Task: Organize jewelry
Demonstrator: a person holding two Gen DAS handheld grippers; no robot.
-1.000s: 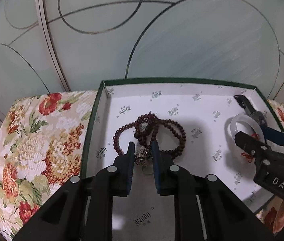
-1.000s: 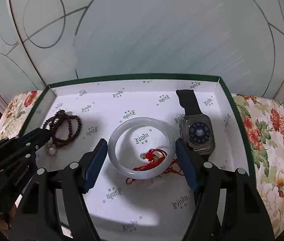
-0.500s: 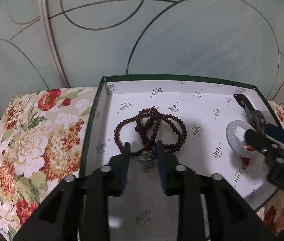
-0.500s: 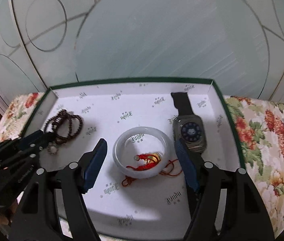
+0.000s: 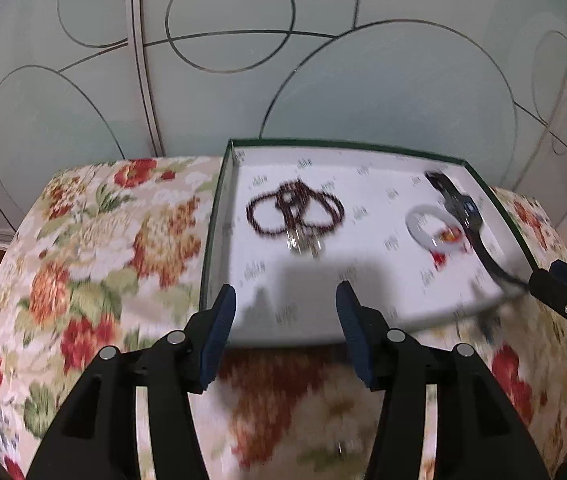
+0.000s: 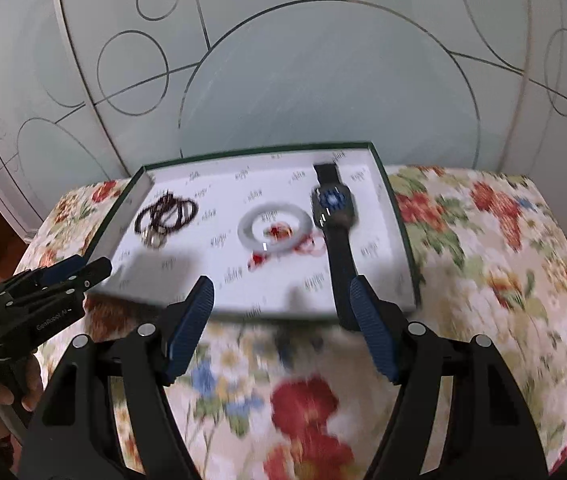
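Observation:
A green-edged box with a white lining (image 5: 363, 280) (image 6: 211, 280) lies on a floral cushion. In it lie a dark bead bracelet with a silver charm (image 5: 295, 212) (image 6: 165, 216), a pale jade bangle with a red cord (image 5: 427, 228) (image 6: 273, 228) and a black smartwatch (image 5: 463, 208) (image 6: 333, 204). My left gripper (image 5: 285, 320) is open and empty, pulled back over the box's near edge. My right gripper (image 6: 281, 312) is open and empty, also back at the near edge. Both views are blurred.
The floral cushion (image 5: 83, 260) (image 6: 483, 260) spreads around the box on all sides. A frosted glass panel with circle lines (image 5: 363, 80) stands right behind it. The right gripper shows at the right edge of the left wrist view (image 5: 563, 292).
My left gripper let go of the bead bracelet's charm and opened wide. Both grippers drew back and up from the box; the jewelry lies where it was.

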